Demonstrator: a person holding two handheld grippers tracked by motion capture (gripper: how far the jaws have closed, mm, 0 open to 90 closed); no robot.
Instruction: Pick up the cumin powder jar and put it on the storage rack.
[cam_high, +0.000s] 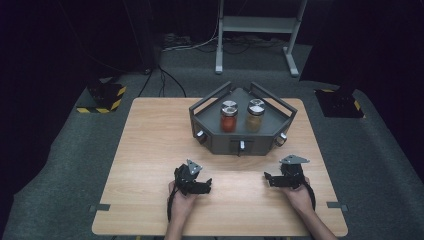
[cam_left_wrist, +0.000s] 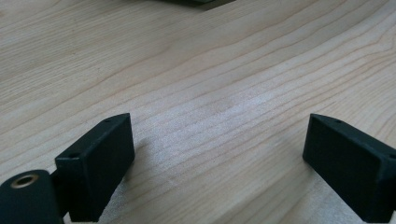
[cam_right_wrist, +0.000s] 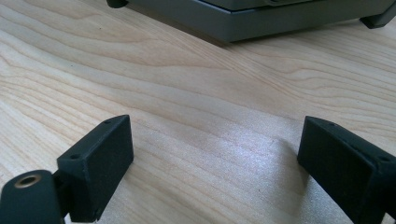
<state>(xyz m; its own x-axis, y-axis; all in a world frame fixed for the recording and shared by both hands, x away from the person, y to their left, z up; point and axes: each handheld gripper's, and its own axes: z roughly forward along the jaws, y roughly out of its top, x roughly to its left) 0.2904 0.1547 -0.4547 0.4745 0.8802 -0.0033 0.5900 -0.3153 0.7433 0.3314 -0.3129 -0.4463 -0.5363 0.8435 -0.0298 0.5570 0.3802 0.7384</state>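
Resting near table (cam_high: 150, 150) edge, left gripper (cam_high: 206, 186), right gripper (cam_high: 267, 179)

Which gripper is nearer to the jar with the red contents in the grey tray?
Left. The left gripper sits below and slightly left of the red jar; the right gripper lies farther off, below and to its right.

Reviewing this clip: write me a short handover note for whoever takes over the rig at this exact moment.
Left claw: open, nothing between its jaws, low over bare wood at the near left of the table.
Right claw: open and holding nothing, low over the wood at the near right.
Things: the red-filled jar and the brown-filled jar, both with metal lids, stand upright side by side in the grey rack at the far middle of the table.
Done: nothing visibly handled; both jars sit in the rack.
Left: probably reach forward to the jars; neither claw is near them.
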